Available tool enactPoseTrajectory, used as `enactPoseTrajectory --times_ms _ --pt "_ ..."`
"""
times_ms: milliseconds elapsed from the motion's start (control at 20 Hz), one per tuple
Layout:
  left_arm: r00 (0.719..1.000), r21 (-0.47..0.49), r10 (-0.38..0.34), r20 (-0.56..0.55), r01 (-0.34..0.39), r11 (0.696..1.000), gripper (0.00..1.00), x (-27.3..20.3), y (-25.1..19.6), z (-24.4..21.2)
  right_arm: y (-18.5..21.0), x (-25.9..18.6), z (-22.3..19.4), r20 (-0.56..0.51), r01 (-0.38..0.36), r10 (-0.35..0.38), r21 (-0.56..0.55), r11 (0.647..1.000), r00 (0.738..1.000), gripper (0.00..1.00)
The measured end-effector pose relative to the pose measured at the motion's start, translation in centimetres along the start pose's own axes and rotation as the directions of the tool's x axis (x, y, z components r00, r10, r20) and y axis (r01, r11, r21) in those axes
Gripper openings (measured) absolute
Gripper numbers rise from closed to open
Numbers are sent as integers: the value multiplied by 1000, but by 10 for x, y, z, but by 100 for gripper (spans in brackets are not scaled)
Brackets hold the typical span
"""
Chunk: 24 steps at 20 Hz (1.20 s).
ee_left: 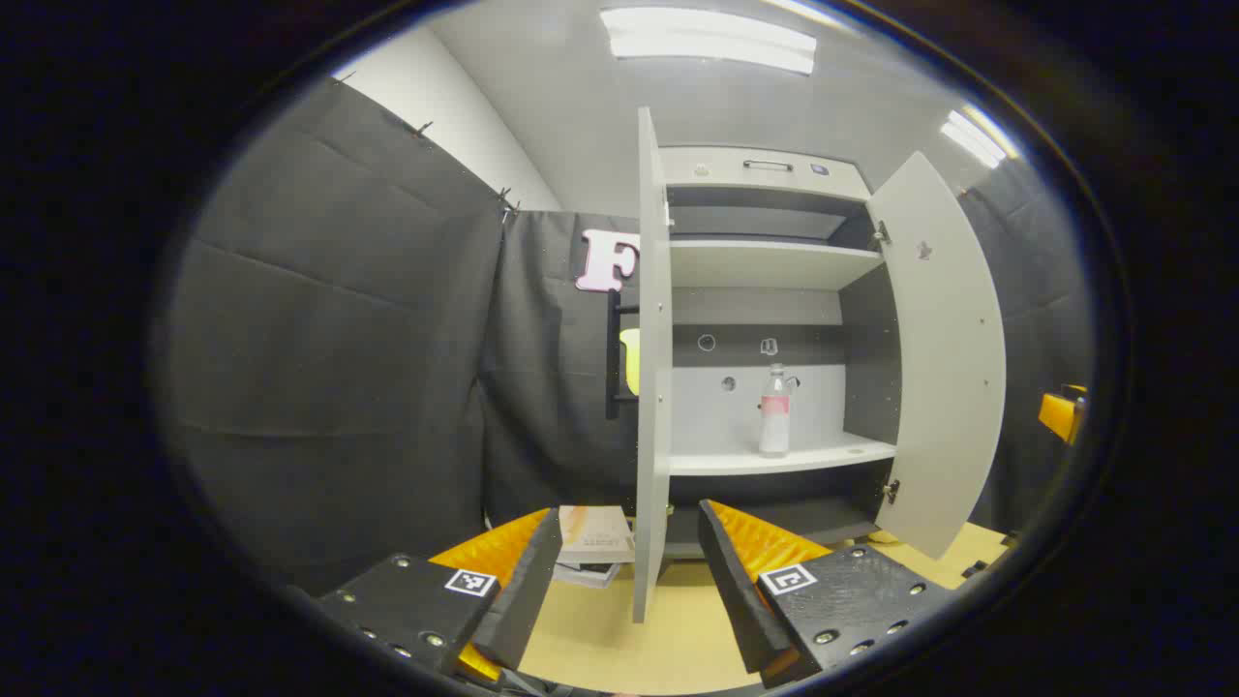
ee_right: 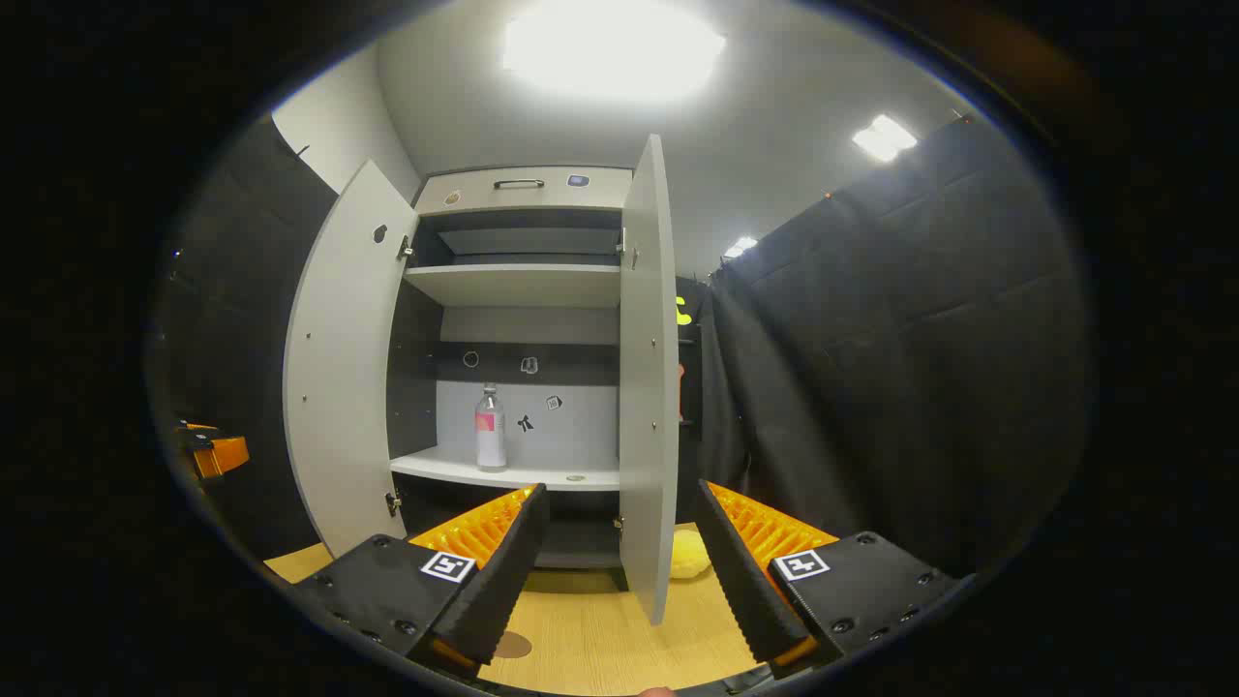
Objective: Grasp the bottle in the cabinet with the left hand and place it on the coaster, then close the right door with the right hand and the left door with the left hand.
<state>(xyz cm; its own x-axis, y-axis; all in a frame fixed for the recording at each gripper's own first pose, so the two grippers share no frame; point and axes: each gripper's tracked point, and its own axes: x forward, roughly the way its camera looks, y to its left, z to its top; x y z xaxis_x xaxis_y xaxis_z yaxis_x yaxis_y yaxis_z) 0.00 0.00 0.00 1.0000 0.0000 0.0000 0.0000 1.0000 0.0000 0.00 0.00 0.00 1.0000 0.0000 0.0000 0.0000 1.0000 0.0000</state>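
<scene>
Clear bottle [ee_left: 774, 411] on cabinet shelf, beyond left gripper's [ee_left: 629, 590] spread jaws

Walls: black cloth [ee_left: 339, 319] hung around the booth, white wall [ee_left: 455, 126] above.
Ceiling: white, bright panel lights [ee_left: 707, 39].
Worktop [ee_right: 600, 639]: pale, probably wood.
</scene>
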Motion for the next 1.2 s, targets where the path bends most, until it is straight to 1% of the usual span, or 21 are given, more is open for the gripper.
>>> enactPoseTrajectory --times_ms 50,100,150,200,550,700,750,800,1000,1200 --pt "1000 4 -1 0 1 1000 83 0 -1 1 0 0 -1 -5 0 0 1 1000 1000 92" --pt "1000 8 -2 -2 2 1000 83 0 -3 0 -1 0 -3 -11 -1 1 2 1000 1000 92" --pt "1000 11 -3 -1 3 1000 83 0 -4 1 -1 -1 -4 -14 -1 1 2 1000 1000 92" --pt "1000 11 -6 1 6 1000 83 0 -5 2 -2 -2 -5 -18 -2 2 0 1000 1000 96" --pt "1000 21 -21 23 20 1000 83 -9 -15 13 -5 -6 -4 -19 -6 6 -3 1000 1000 96" --pt "999 20 -22 32 21 1000 83 -11 -18 14 -1 -8 -3 -22 -22 22 -5 1000 1000 96" --pt "999 17 -25 31 24 1000 86 -11 -18 13 2 -9 -1 -17 -30 30 -6 1000 999 96" --pt "999 20 -25 29 25 1000 83 -12 -18 14 3 -10 -1 -12 -35 35 -8 999 999 96" --pt "999 32 -17 32 16 999 83 -11 -18 13 10 -12 -7 -17 -65 65 -17 998 998 96" --pt "999 34 -13 35 12 999 83 -16 -20 14 9 -9 -10 -26 -80 79 -8 997 997 96"
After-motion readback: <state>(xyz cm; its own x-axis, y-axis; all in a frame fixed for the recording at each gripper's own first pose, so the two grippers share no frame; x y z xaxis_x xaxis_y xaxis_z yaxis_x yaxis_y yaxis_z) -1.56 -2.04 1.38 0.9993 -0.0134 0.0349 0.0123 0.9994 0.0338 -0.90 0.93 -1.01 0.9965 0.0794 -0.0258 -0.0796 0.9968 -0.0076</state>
